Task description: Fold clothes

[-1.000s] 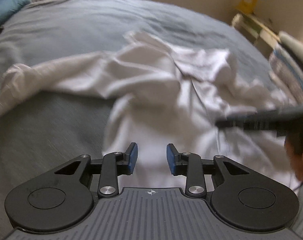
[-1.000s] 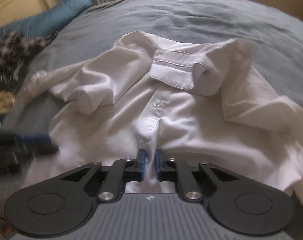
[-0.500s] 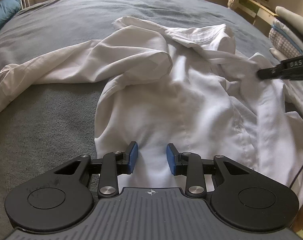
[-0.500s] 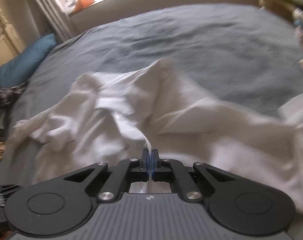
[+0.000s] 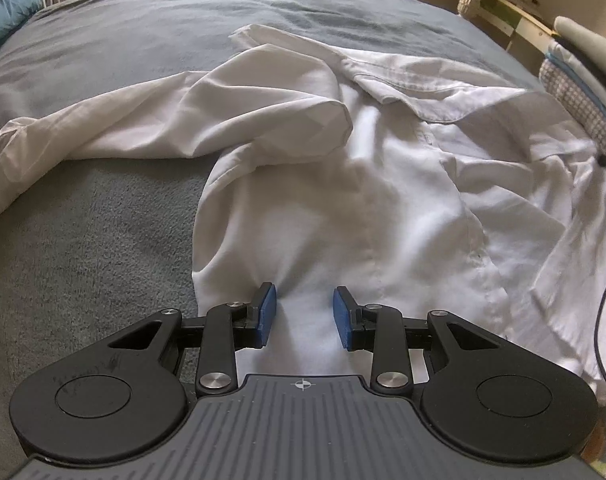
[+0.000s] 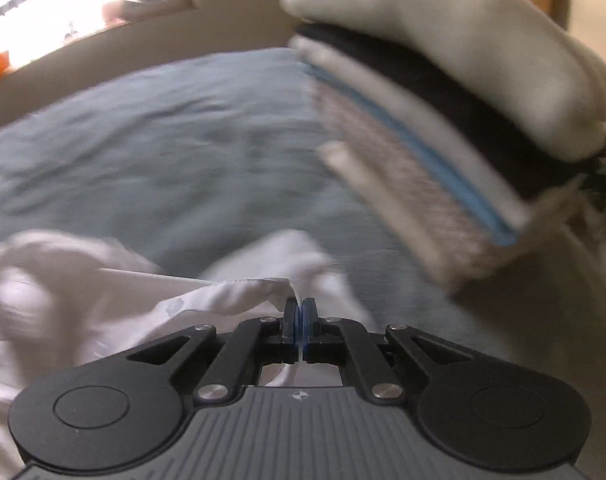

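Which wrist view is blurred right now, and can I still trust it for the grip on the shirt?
Left wrist view: sharp, white shirt evenly lit. Right wrist view: motion-smeared, folded stack streaked, window blown out; the right gripper itself stays crisp, shut on shirt fabric.

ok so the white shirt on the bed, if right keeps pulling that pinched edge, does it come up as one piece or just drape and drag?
Probably drapes: the white shirt lies in soft folds and creases, so it looks floppy. It seems thin and light, since the right gripper lifts an edge with jaws nearly shut. The sleeve trailing across the grey bedcover will likely drag behind.
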The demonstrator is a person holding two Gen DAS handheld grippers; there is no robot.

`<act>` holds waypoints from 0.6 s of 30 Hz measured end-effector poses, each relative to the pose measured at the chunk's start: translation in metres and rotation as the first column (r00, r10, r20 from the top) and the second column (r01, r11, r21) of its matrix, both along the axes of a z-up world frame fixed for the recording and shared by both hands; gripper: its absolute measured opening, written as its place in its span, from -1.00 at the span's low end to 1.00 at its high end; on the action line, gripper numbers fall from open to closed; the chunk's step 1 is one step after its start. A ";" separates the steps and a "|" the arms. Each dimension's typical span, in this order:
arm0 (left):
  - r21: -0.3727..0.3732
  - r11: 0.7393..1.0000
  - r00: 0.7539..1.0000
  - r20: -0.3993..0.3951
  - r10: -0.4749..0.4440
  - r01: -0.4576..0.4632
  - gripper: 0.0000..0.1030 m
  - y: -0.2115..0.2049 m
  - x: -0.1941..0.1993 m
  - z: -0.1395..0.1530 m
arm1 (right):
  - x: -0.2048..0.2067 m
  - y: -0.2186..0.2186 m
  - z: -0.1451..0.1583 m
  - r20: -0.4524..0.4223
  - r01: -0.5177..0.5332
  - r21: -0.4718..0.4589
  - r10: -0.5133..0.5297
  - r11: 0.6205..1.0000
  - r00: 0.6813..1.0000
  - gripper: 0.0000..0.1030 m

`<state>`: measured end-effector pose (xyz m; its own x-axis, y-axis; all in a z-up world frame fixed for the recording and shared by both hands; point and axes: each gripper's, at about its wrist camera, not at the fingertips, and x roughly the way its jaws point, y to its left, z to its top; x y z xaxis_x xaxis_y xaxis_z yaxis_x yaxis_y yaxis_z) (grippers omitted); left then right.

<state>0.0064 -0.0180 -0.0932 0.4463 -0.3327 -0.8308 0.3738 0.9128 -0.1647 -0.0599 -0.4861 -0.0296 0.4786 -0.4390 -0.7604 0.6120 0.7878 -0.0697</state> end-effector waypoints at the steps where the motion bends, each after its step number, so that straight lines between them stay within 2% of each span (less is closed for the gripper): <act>1: -0.001 1.000 1.000 -0.002 -0.001 0.001 -0.39 0.000 0.001 0.000 | -0.004 -0.005 -0.005 -0.019 0.016 0.000 -0.016 1.000 1.000 -0.97; 4: -0.004 1.000 1.000 -0.004 -0.006 0.006 -0.39 0.001 0.001 0.000 | -0.016 -0.016 -0.014 -0.037 0.051 0.034 -0.049 0.998 0.998 -0.86; 5: -0.004 1.000 1.000 -0.004 -0.009 0.009 -0.38 0.001 0.001 0.000 | -0.022 -0.017 -0.012 -0.009 0.054 0.044 -0.054 0.998 0.999 -0.79; 7: -0.006 1.000 1.000 -0.003 -0.016 0.016 -0.38 0.001 0.001 0.002 | -0.037 -0.013 0.001 0.075 0.063 0.039 -0.066 0.997 0.995 -0.35; 9: -0.010 1.000 1.000 -0.002 -0.018 0.018 -0.37 0.002 0.001 0.005 | -0.051 -0.008 0.017 0.165 0.073 0.026 -0.076 0.997 0.983 -0.28; 11: -0.013 1.000 0.999 0.028 -0.020 0.021 -0.37 0.004 -0.001 0.012 | -0.062 -0.004 0.033 0.238 0.050 0.055 -0.061 0.997 0.969 -0.28; 13: -0.045 0.997 0.995 0.071 -0.065 0.068 -0.31 0.002 -0.007 0.022 | -0.068 0.005 0.048 0.302 -0.030 0.139 -0.014 0.990 0.953 -0.27; 14: -0.069 0.992 0.991 0.089 -0.099 0.105 -0.15 -0.001 -0.011 0.027 | -0.067 0.012 0.053 0.319 -0.089 0.177 0.029 0.980 0.947 -0.27; 15: -0.100 0.983 0.985 0.090 -0.144 0.152 0.09 -0.007 -0.014 0.030 | -0.065 0.022 0.058 0.335 -0.156 0.210 0.079 0.965 0.939 -0.27; 17: -0.157 0.957 0.969 0.095 -0.230 0.243 0.33 -0.021 -0.021 0.035 | -0.059 0.044 0.064 0.368 -0.286 0.254 0.181 0.924 0.912 -0.22; 18: -0.167 0.947 0.961 0.085 -0.264 0.275 0.36 -0.031 -0.023 0.035 | -0.056 0.056 0.066 0.387 -0.349 0.270 0.231 0.897 0.893 -0.13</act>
<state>-0.0163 -0.0487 -0.0585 0.3678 -0.5854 -0.7225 0.6159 0.7355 -0.2824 -0.1160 -0.4298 0.0365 0.7970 0.0025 -0.6040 0.2914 0.8743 0.3881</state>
